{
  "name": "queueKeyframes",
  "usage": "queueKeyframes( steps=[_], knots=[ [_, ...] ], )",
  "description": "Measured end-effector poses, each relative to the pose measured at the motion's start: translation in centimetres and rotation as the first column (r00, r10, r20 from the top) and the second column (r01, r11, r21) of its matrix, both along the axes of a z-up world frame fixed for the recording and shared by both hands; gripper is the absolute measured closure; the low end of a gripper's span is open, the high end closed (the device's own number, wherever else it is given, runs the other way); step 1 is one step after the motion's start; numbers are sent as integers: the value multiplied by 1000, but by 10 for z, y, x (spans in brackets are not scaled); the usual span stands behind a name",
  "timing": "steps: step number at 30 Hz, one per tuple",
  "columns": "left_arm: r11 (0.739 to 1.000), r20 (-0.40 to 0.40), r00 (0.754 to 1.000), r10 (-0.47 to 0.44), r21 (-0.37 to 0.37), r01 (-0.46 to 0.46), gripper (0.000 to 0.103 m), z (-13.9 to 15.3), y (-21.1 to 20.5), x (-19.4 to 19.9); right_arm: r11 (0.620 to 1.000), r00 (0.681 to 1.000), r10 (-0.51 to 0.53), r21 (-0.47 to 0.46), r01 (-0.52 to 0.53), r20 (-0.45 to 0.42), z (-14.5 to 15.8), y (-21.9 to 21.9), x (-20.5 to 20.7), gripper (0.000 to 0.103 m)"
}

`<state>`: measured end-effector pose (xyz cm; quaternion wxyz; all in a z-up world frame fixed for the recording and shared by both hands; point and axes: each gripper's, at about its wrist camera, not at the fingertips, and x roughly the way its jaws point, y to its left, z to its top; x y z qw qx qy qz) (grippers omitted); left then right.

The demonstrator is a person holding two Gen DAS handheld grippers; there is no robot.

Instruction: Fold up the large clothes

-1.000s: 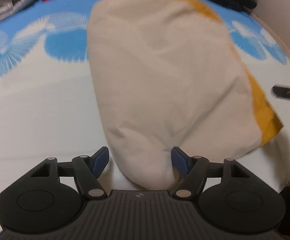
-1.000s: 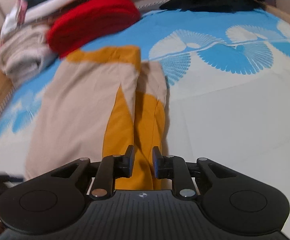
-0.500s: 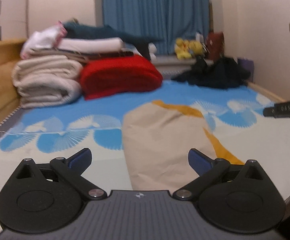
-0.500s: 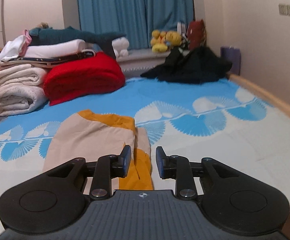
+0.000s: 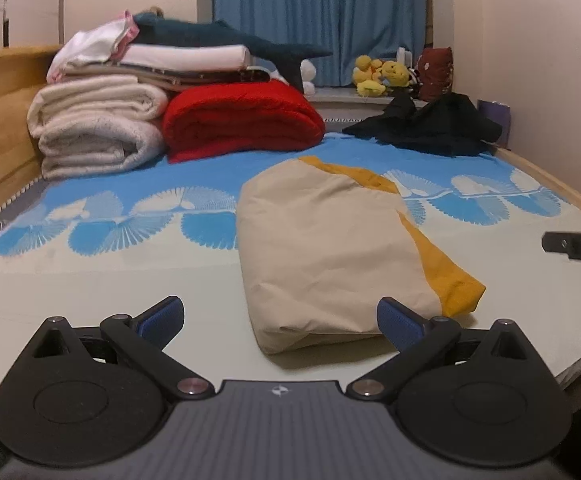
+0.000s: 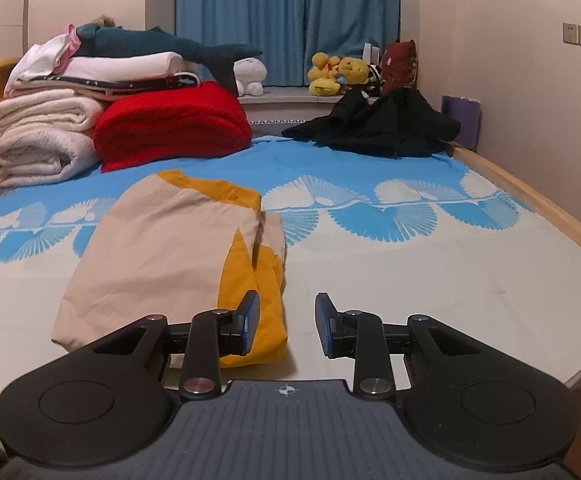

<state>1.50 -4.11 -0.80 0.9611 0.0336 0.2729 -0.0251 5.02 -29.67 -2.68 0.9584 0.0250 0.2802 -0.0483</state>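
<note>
A folded beige and mustard-yellow garment [image 5: 330,248] lies flat on the bed, its yellow edge to the right. It also shows in the right wrist view [image 6: 170,252]. My left gripper [image 5: 278,320] is wide open and empty, just in front of the garment's near edge. My right gripper [image 6: 284,322] is open and empty, at the garment's near right corner, its left finger [image 6: 248,320] in front of the yellow part. The tip of the right gripper [image 5: 574,246] shows at the right edge of the left wrist view.
The bed has a blue and white fan-pattern sheet [image 6: 410,248]. At its far end lie a red blanket [image 5: 242,120], stacked white blankets [image 5: 94,132] and a black garment heap [image 6: 374,124]. A wooden bed rail [image 6: 538,208] runs along the right. Plush toys [image 6: 338,74] sit by the curtain.
Both grippers let go of the garment, opened and pulled back and up from it. The garment now lies folded on the bed.
</note>
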Motion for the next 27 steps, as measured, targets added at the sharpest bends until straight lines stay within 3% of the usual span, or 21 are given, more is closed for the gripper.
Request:
queueKeyframes(
  steps=[5, 27],
  knots=[
    [999, -20, 999, 45, -19, -45, 0, -8, -4, 7, 1000, 1000, 15, 10, -15, -24, -5, 5, -2, 71],
    [999, -10, 999, 47, -8, -47, 0, -20, -8, 18, 998, 998, 61, -23, -62, -31, -13, 17, 2, 68]
  ],
)
